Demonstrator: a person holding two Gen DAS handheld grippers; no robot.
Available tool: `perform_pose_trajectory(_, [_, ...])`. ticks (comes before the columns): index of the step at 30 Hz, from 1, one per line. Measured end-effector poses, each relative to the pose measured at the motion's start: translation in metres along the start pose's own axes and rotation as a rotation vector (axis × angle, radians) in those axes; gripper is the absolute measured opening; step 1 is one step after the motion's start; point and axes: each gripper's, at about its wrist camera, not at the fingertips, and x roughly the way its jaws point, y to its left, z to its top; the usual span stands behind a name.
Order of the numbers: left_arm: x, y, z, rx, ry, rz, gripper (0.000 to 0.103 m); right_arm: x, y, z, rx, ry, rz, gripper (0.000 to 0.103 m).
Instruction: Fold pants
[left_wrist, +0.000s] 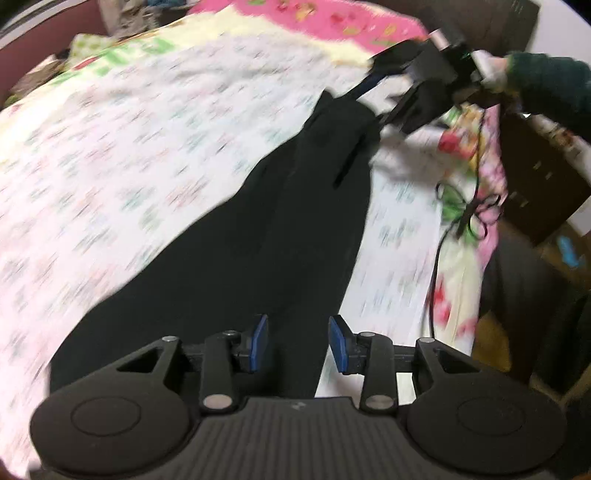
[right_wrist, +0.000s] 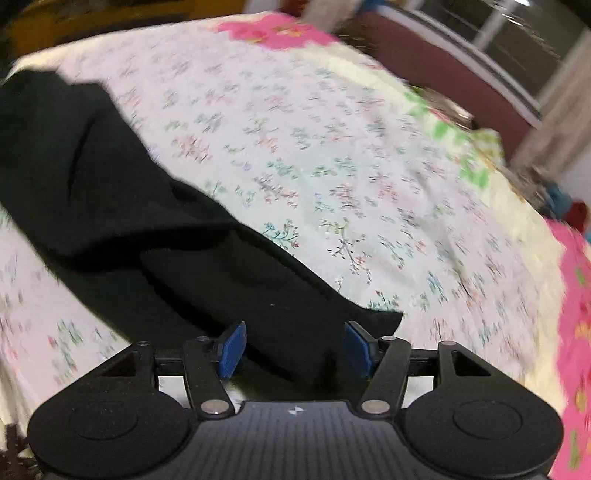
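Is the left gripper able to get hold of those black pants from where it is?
Probably yes. The left gripper is open, its blue fingers straddle the black pants, and nothing lies between them.

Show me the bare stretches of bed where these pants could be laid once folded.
The widest free patch is the white floral bedsheet between the black pants and the pink floral border. The narrow sheet strip between the pants and the black cable at the bed edge is cramped, and the right gripper works there.
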Motion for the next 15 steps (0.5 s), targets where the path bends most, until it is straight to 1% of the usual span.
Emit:
perform_pose_trajectory(1, [0.010, 0.002, 0.007, 0.006, -0.004, -0.018, 0.044, 0.006, -0.006, 0.004, -0.030, 0.013, 0.041, 0.053])
perform_pose_trajectory(3, [0.022, -0.001, 0.020, 0.018, -0.002, -0.039, 0.044, 0.018, -0.018, 0.008, -0.082, 0.025, 0.096, 0.053])
perform_pose_trajectory(5, [0.035, 0.000, 0.026, 0.005, 0.003, -0.075, 0.044, 0.017, -0.027, 0.014, -0.083, 0.021, 0.133, 0.053])
perform_pose_trajectory(8, [0.051, 0.005, 0.034, -0.020, 0.014, -0.126, 0.045, 0.023, -0.039, 0.020, -0.118, 0.016, 0.192, 0.060])
perform_pose_trajectory(9, [0.059, 0.007, 0.037, -0.028, 0.018, -0.134, 0.046, 0.030, -0.041, 0.021, -0.140, 0.041, 0.222, 0.065])
perform_pose_trajectory(10, [0.068, 0.009, 0.039, -0.035, 0.018, -0.139, 0.046, 0.041, -0.041, 0.023, -0.150, 0.078, 0.263, 0.065])
perform_pose_trajectory(12, [0.079, 0.013, 0.042, -0.055, 0.020, -0.151, 0.046, 0.051, -0.042, 0.027, -0.149, 0.139, 0.323, 0.061])
perform_pose_trajectory(15, [0.089, 0.015, 0.040, -0.061, 0.025, -0.184, 0.047, 0.038, -0.045, 0.028, -0.106, 0.158, 0.409, 0.062])
